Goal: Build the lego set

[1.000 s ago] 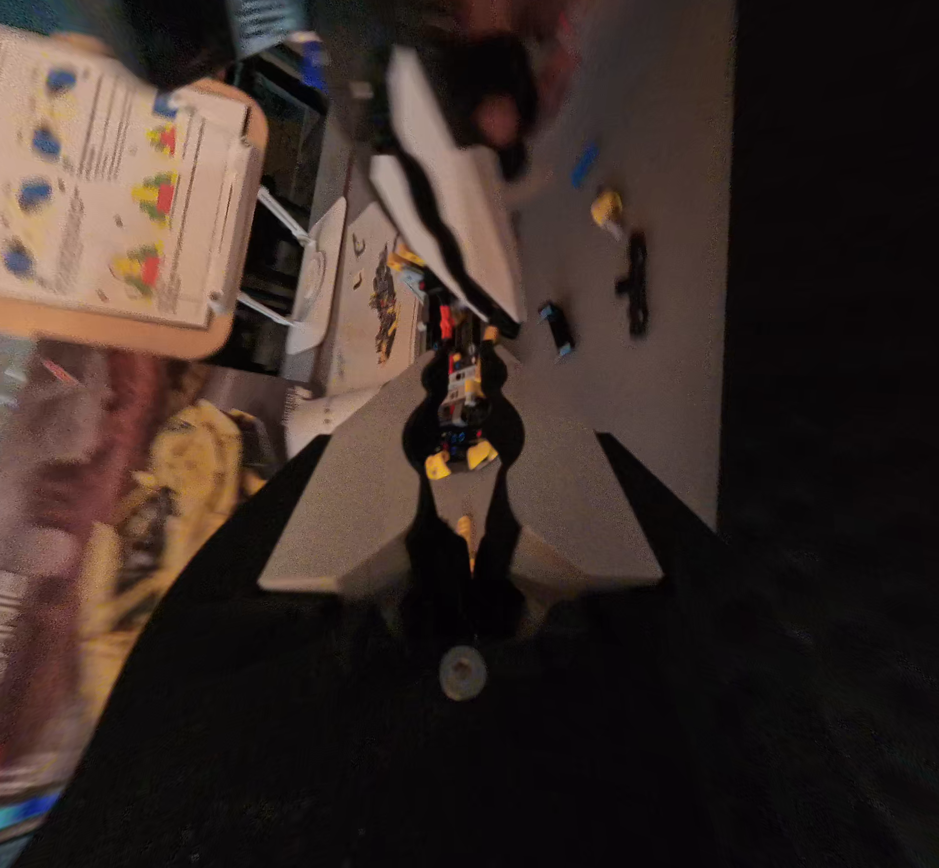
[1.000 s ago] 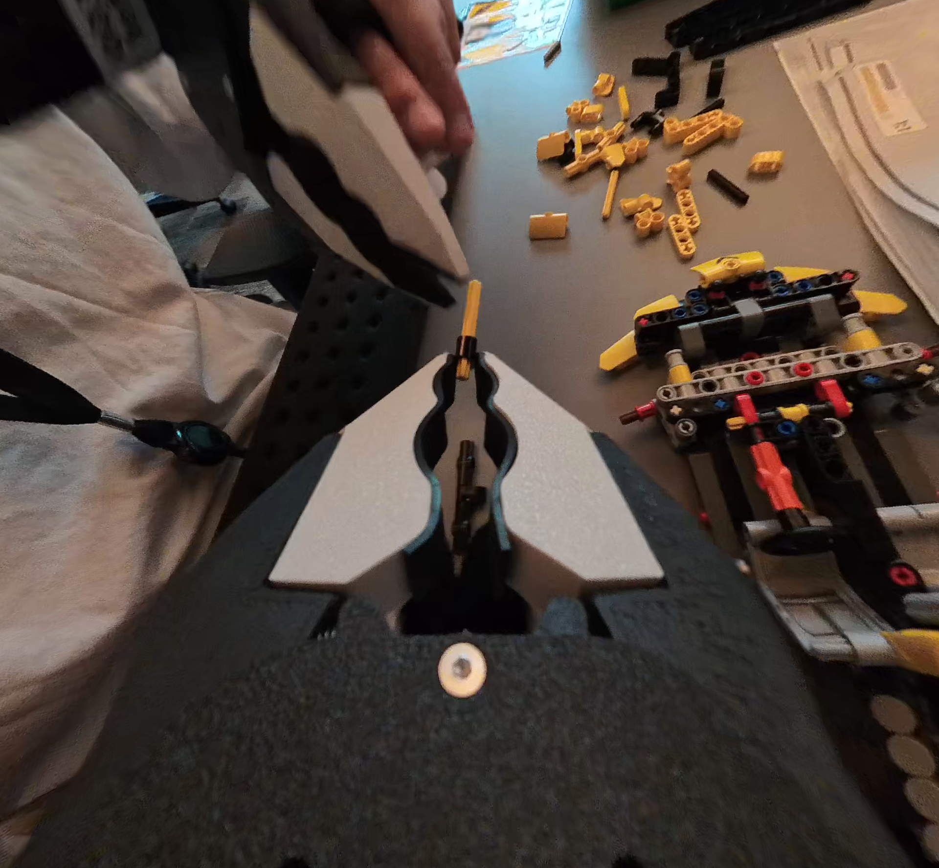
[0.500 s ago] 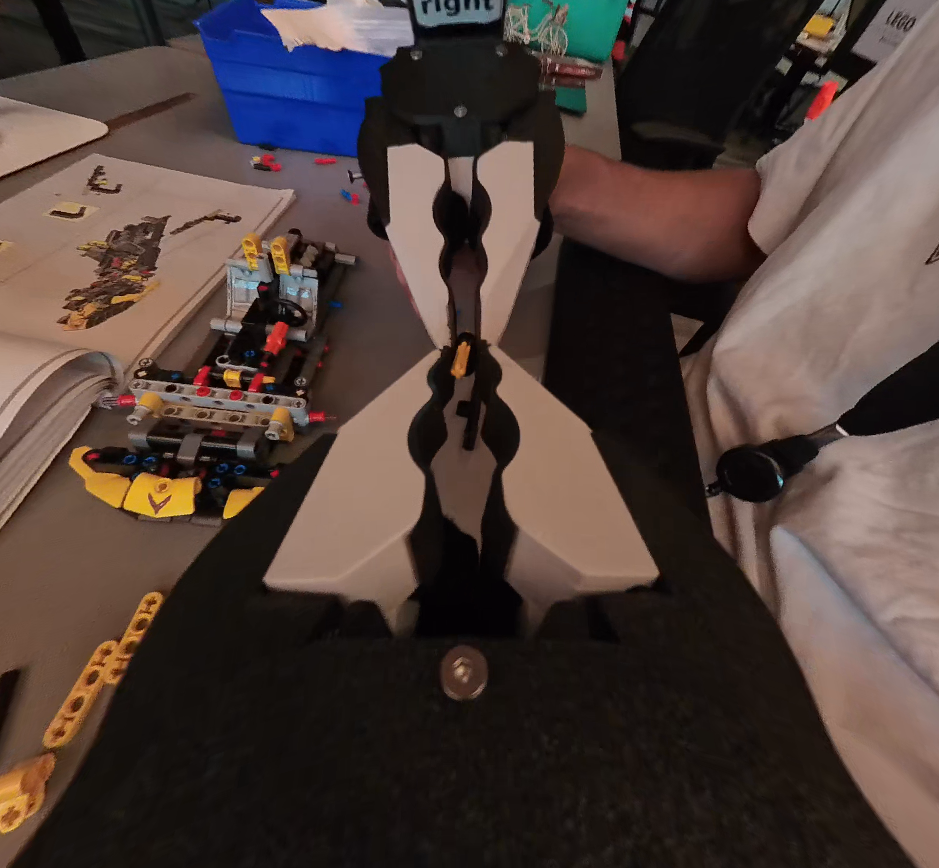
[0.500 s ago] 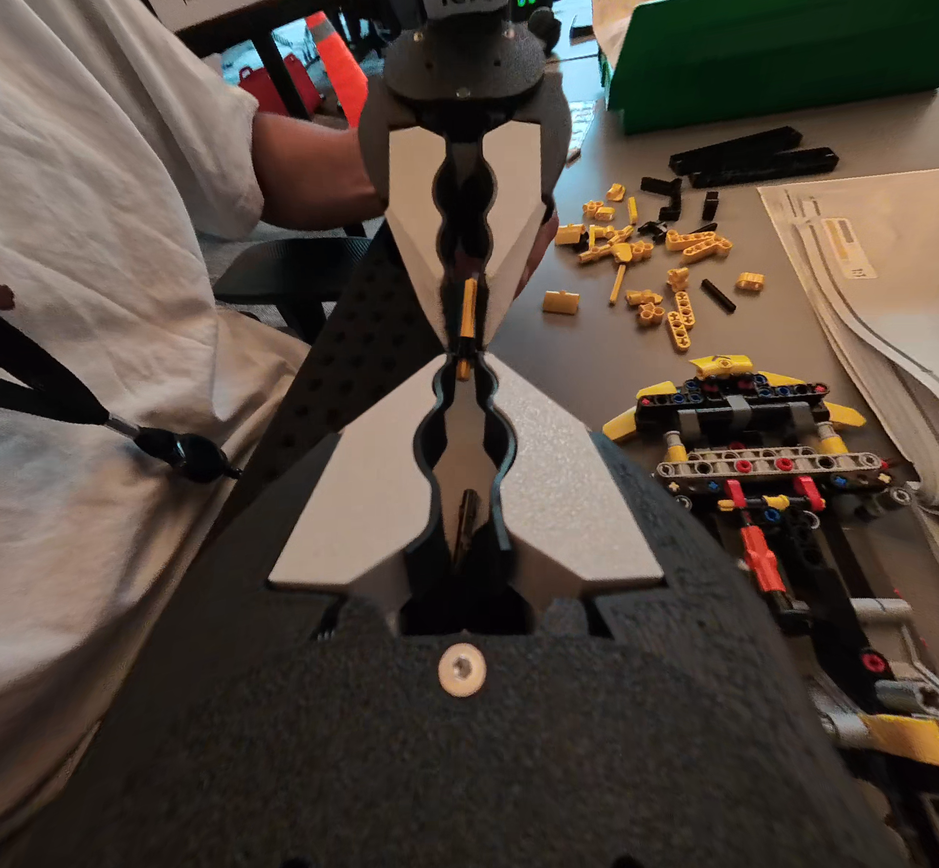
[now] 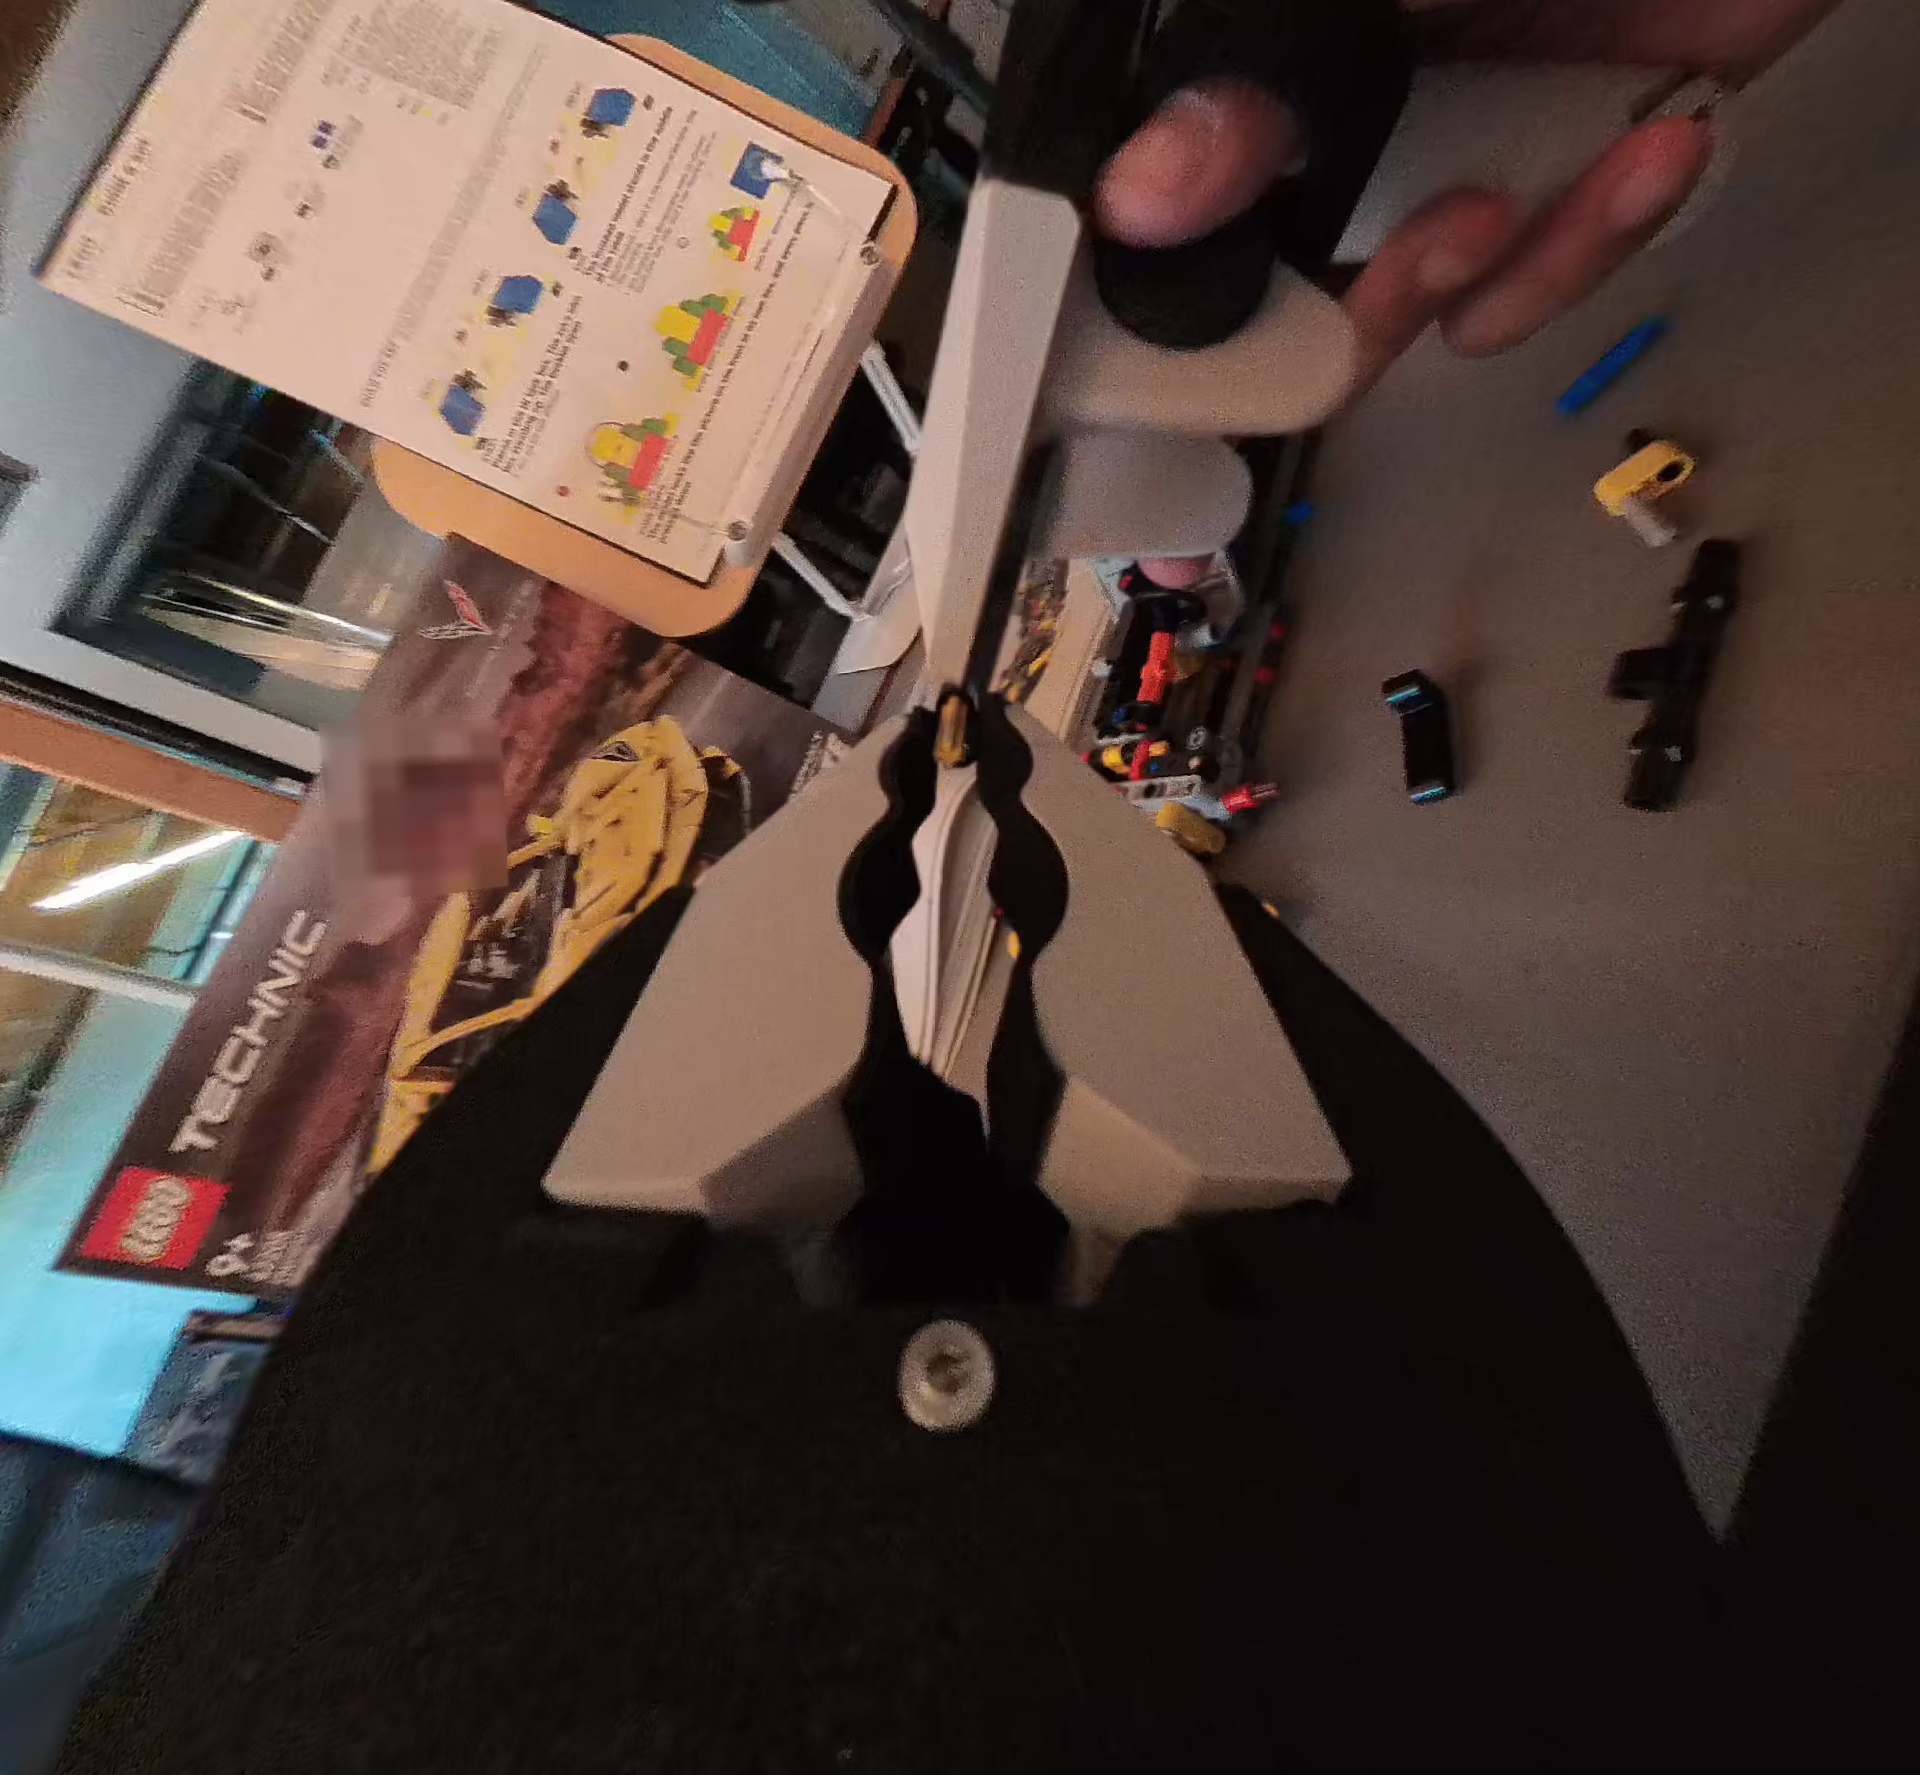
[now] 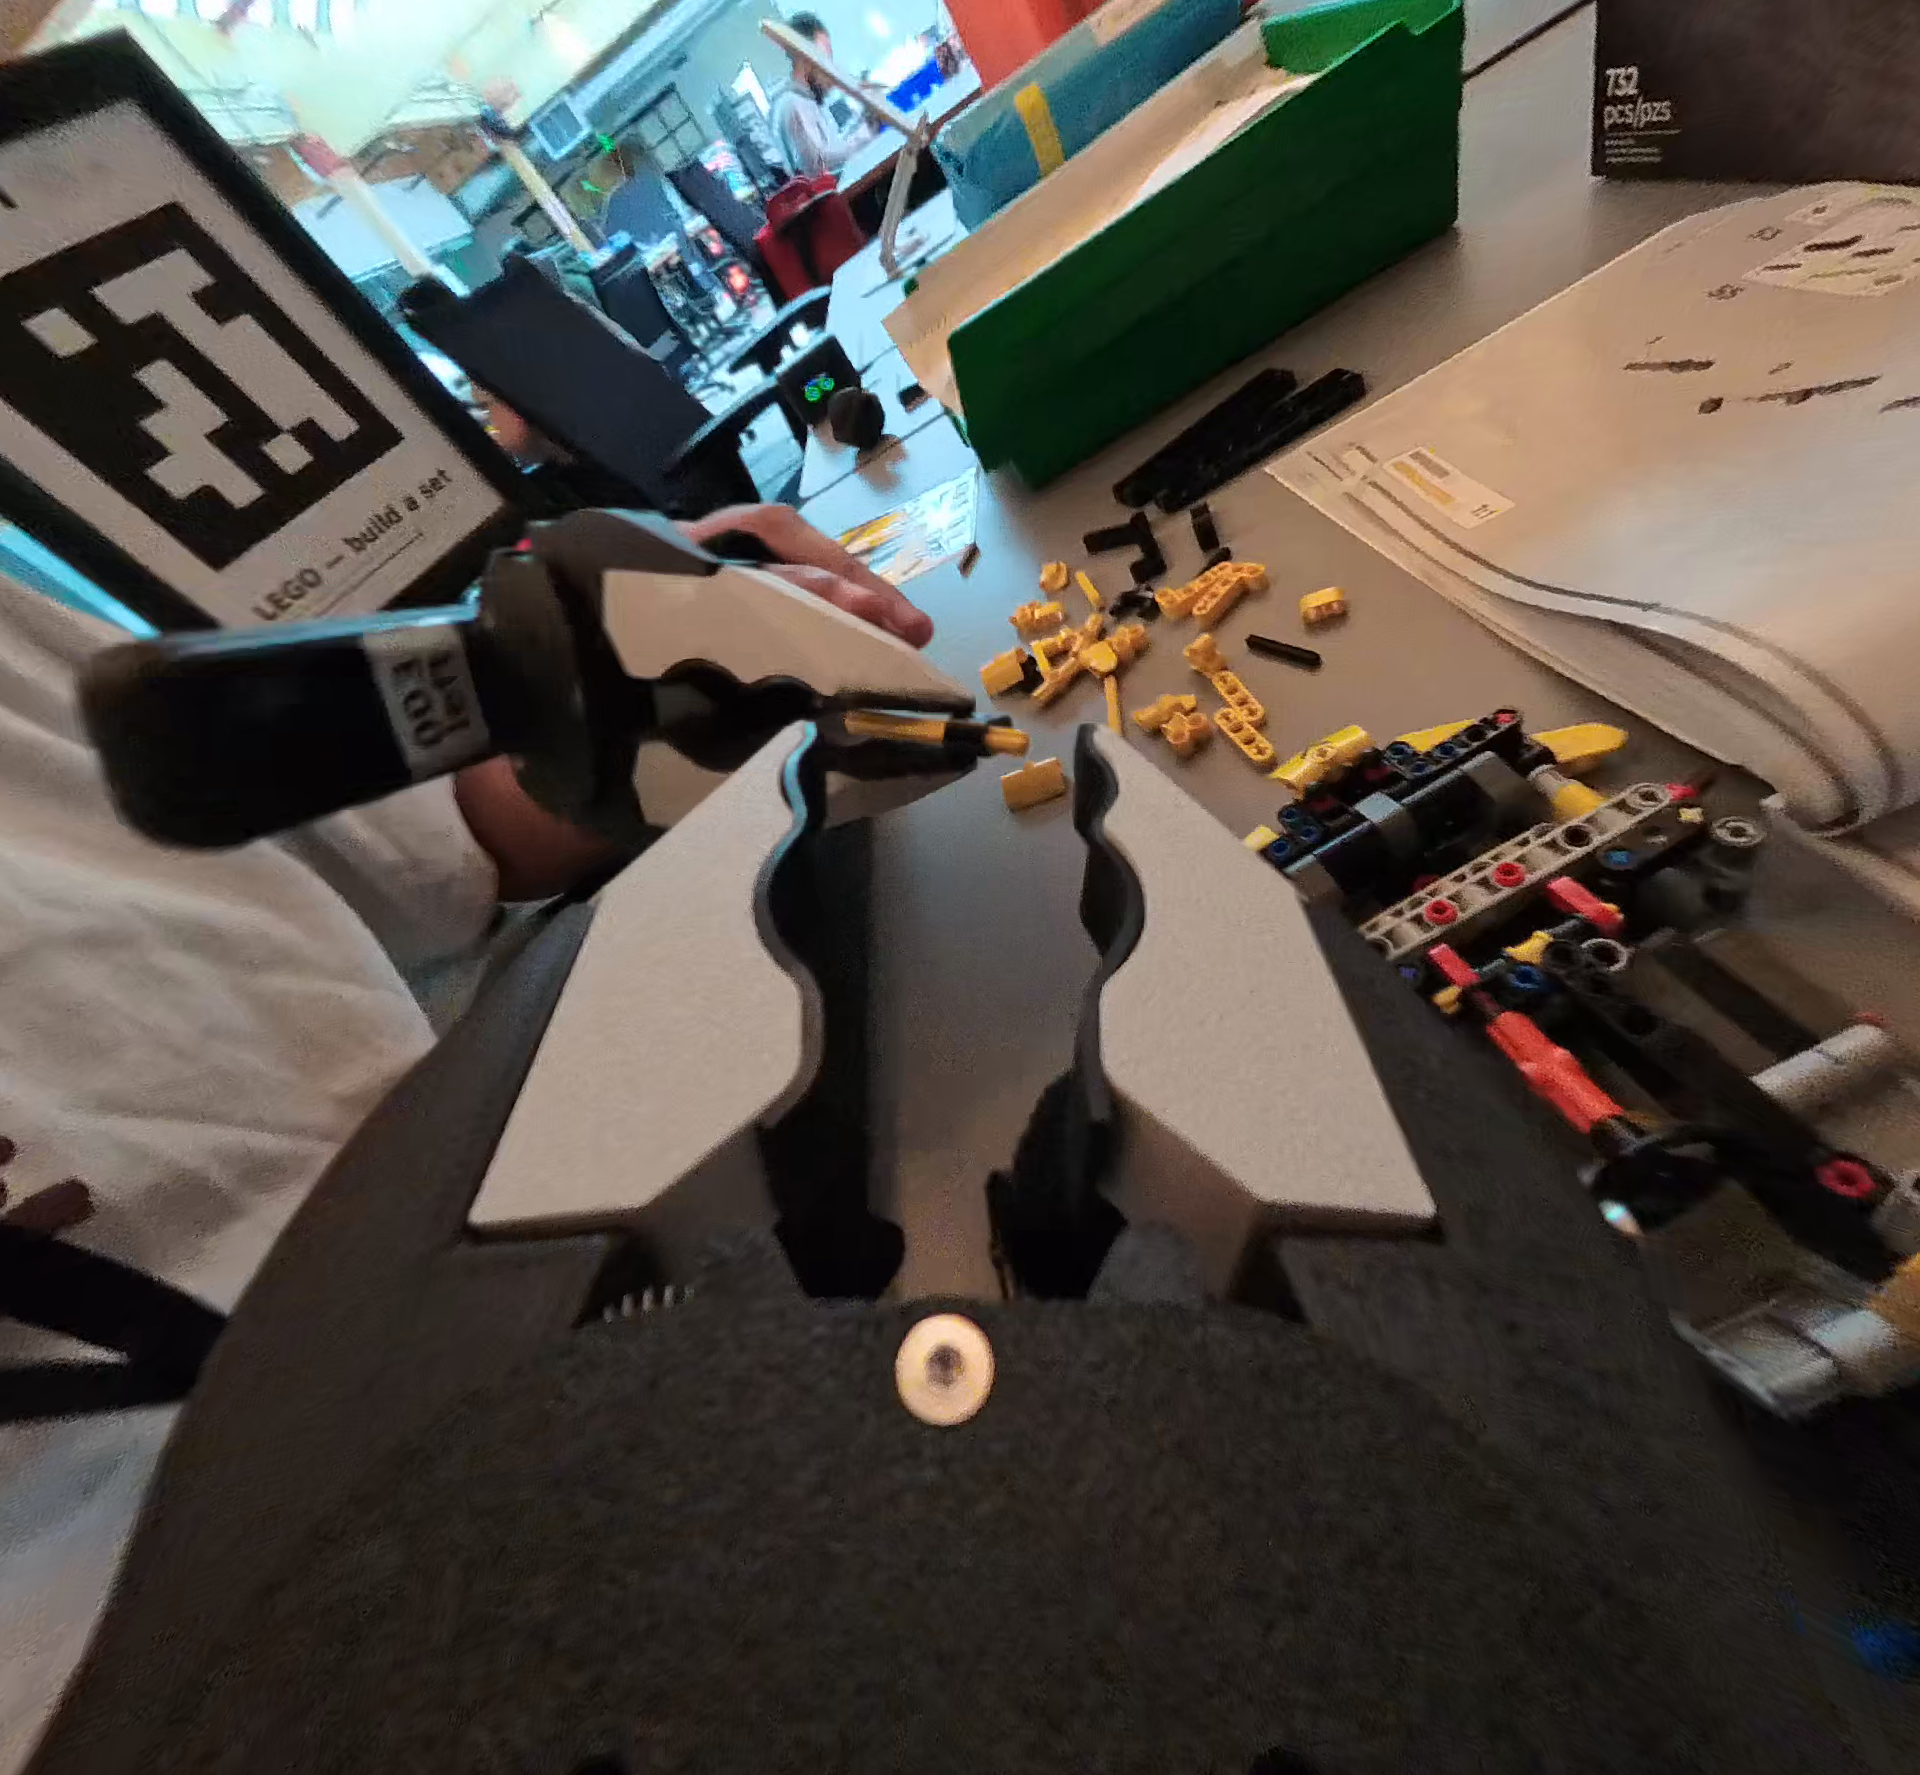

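Left gripper clamps yellow axle at its tips; right gripper stands spread, empty, above grey table.

Matt grey plastic fingers on rough, grainy black gripper body; shiny metal screw. Glossy plastic bricks. Smooth matt grey table. Paper manual. Glossy cardboard box.

The partly built black, grey and yellow brick car chassis runs off the right wrist view's right edge, while in the blurred left wrist view it sits mostly hidden behind pale gripper fingers.
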Demonstrator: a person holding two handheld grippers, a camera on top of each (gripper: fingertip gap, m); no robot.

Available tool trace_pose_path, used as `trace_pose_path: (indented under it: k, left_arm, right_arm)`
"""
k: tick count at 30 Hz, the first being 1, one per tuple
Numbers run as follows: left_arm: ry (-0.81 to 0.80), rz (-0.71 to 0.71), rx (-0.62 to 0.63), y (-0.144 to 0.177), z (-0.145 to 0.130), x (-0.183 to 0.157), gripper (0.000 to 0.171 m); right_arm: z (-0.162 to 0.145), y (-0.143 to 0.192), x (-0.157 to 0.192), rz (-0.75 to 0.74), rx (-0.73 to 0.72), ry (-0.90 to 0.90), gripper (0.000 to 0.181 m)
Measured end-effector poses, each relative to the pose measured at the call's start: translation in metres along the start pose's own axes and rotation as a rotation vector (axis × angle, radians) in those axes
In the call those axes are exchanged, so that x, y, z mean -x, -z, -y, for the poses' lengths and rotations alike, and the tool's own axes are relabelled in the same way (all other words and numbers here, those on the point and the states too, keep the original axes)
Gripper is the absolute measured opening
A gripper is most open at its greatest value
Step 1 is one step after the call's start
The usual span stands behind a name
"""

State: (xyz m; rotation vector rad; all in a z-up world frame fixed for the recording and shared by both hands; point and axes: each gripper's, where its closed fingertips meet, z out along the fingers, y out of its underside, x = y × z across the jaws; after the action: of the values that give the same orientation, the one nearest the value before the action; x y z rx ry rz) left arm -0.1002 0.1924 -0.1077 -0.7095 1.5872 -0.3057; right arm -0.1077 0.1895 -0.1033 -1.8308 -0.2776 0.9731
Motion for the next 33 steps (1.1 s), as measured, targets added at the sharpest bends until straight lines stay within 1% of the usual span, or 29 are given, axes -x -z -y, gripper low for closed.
trace_pose_path:
  k: [3,6,9,12,14,22,28,33]
  left_arm:
    - [-0.05,0.032,0.054,-0.005,-0.003,0.001,0.005]
    - [-0.097,0.051,0.082,-0.006,-0.003,0.001,0.005]
    - [-0.144,0.059,0.087,-0.006,0.0,-0.001,0.005]
    - [-0.129,0.041,0.065,-0.006,0.005,-0.005,0.005]
    - [-0.117,0.027,0.073,-0.007,0.005,-0.006,0.005]
    - [-0.112,0.033,0.139,-0.012,-0.003,-0.007,0.006]
    - [-0.214,0.095,0.171,-0.015,-0.006,-0.005,0.009]
    - [-0.208,0.087,0.172,-0.016,-0.007,-0.005,0.008]
  right_arm:
    - [-0.008,-0.008,0.0,-0.06,0.037,0.09,0.045]
    - [-0.006,-0.009,-0.003,-0.11,0.034,0.14,0.044]
    - [-0.008,-0.009,-0.004,-0.118,0.036,0.134,0.044]
    - [-0.01,-0.008,-0.002,-0.077,0.055,0.098,0.042]
    - [-0.011,-0.007,-0.002,-0.065,0.062,0.091,0.041]
    - [-0.011,-0.007,-0.012,-0.191,0.07,0.132,0.041]
    - [-0.012,-0.011,-0.011,-0.191,0.066,0.083,0.041]
    - [-0.013,-0.011,-0.011,-0.183,0.065,0.04,0.041]
